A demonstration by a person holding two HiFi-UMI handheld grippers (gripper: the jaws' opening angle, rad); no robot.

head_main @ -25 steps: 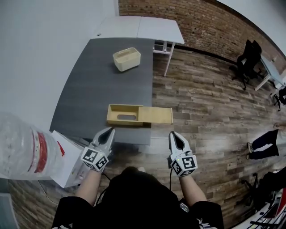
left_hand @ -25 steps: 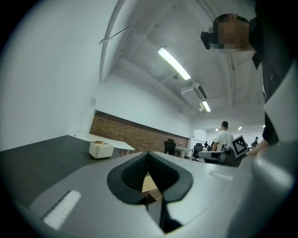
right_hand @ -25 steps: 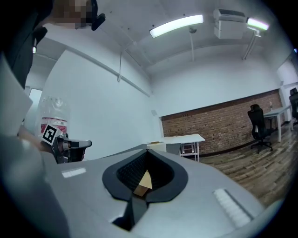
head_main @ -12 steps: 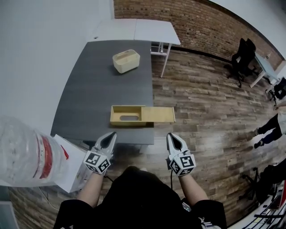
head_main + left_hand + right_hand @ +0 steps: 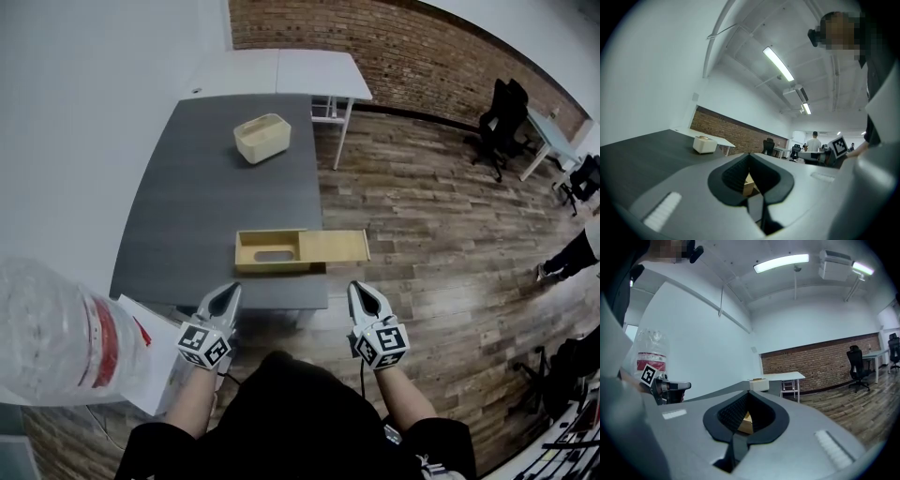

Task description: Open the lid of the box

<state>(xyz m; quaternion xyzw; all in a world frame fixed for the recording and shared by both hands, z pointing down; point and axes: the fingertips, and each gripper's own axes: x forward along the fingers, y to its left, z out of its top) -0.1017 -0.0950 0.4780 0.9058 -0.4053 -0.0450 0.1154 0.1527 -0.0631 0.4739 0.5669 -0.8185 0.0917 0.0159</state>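
Note:
A shallow wooden box (image 5: 270, 251) lies near the front edge of the dark grey table (image 5: 202, 202). Its flat lid (image 5: 335, 247) is slid out to the right and overhangs the table's edge. The inside of the box shows, with an oval slot in its floor. My left gripper (image 5: 228, 292) and right gripper (image 5: 358, 290) hover below the table's front edge, short of the box, both shut and empty. In the left gripper view a bit of the box (image 5: 749, 183) shows through the gap behind the closed tips (image 5: 750, 154). The right gripper view shows the box (image 5: 746, 423) the same way.
A cream basket (image 5: 262, 138) stands at the table's far end, with a white table (image 5: 281, 70) behind it. A big clear plastic bottle (image 5: 56, 337) looms at the lower left above a white carton (image 5: 141, 356). Wooden floor and office chairs (image 5: 497, 117) lie to the right.
The head view has drifted, so the table and box sit a little lower and further right. Both grippers keep their pose, shut, near the body. A person at the right edge has moved further out of view.

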